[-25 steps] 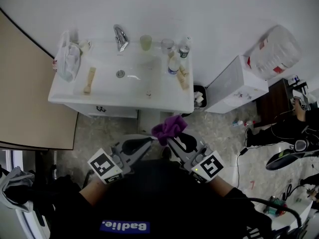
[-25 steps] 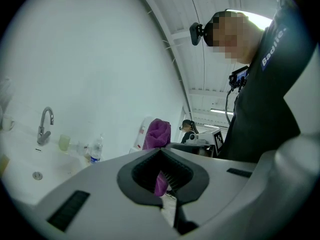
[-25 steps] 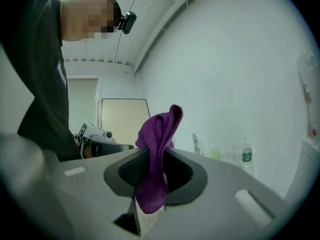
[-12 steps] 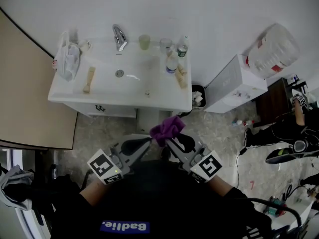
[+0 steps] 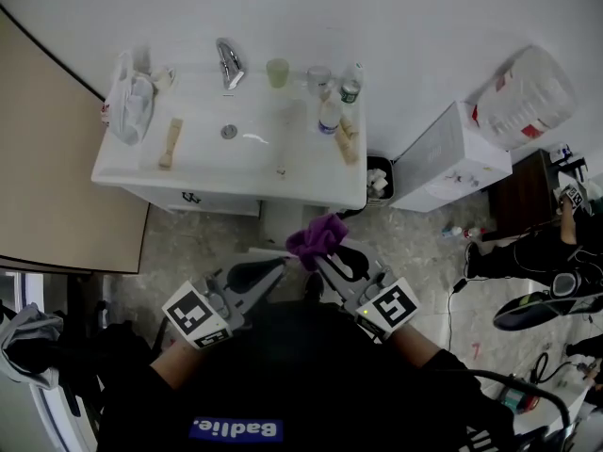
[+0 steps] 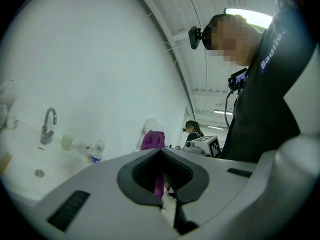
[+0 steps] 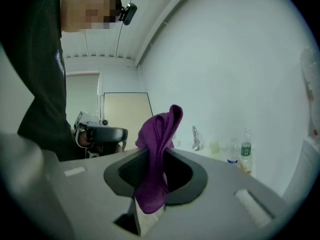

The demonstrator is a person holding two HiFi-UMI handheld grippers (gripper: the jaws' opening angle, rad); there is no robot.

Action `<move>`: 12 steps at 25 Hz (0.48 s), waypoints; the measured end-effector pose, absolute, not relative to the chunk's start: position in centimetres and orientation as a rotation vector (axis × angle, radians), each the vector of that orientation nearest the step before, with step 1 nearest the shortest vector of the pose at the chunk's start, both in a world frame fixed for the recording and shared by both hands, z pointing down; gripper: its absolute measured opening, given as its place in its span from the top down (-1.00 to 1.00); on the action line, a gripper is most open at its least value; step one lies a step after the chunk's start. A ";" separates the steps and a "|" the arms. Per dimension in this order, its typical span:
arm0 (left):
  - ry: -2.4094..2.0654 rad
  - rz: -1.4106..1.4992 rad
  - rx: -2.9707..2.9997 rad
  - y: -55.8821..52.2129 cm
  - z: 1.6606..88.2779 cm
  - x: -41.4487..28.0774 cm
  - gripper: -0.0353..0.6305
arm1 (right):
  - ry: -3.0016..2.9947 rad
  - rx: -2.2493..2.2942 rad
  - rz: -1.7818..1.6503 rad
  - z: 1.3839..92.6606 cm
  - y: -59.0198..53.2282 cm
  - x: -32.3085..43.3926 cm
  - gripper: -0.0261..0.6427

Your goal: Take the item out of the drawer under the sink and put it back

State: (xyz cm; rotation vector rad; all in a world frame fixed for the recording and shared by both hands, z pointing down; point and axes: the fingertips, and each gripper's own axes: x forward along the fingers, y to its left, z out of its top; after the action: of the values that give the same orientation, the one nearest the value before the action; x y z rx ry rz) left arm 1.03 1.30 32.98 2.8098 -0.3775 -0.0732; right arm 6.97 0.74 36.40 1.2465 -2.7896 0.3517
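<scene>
A purple cloth is bunched in front of my chest, and my right gripper is shut on it. In the right gripper view the cloth sticks up past the jaw tips and hangs down between the black pads of the right gripper. My left gripper is beside it on the left, shut with nothing in it; through the left gripper's pad opening I see the cloth. The white sink cabinet stands ahead, with a small dark handle on its front. I cannot see into the drawer.
On the sink top are a faucet, a cup, two bottles, a plastic bag and a wooden brush. A small bin and a white box stand to the right, a tan panel to the left.
The right gripper with the purple cloth has shifted slightly, still shut on it. The left gripper has stayed where it was.
</scene>
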 end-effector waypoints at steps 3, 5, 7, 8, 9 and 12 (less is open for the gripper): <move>-0.399 -0.063 2.796 1.0 33.3 1.3 0.93 | -2.755 1.222 0.354 38.7 -0.3 7.7 0.68; -0.410 -0.043 2.794 0.7 33.6 1.3 0.93 | -2.732 1.189 0.342 40.5 -1.1 8.0 0.68; -0.428 -0.025 2.790 0.5 33.9 1.0 0.93 | -2.699 1.135 0.327 42.2 -1.9 7.8 0.68; -0.439 -0.021 2.786 0.3 33.9 0.8 0.93 | -2.685 1.112 0.327 43.1 -2.3 7.7 0.68; -0.450 -0.019 2.780 0.2 34.0 0.7 0.93 | -2.673 1.094 0.330 43.9 -2.7 7.6 0.68; -0.473 0.004 2.763 -0.2 34.7 0.7 0.93 | -2.638 1.039 0.332 46.6 -3.7 7.7 0.68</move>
State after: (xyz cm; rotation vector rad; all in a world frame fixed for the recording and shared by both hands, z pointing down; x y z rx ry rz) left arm 0.66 -0.24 34.68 2.7630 -0.4731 0.0041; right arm 7.66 -3.75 46.61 1.0395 -2.6376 0.3322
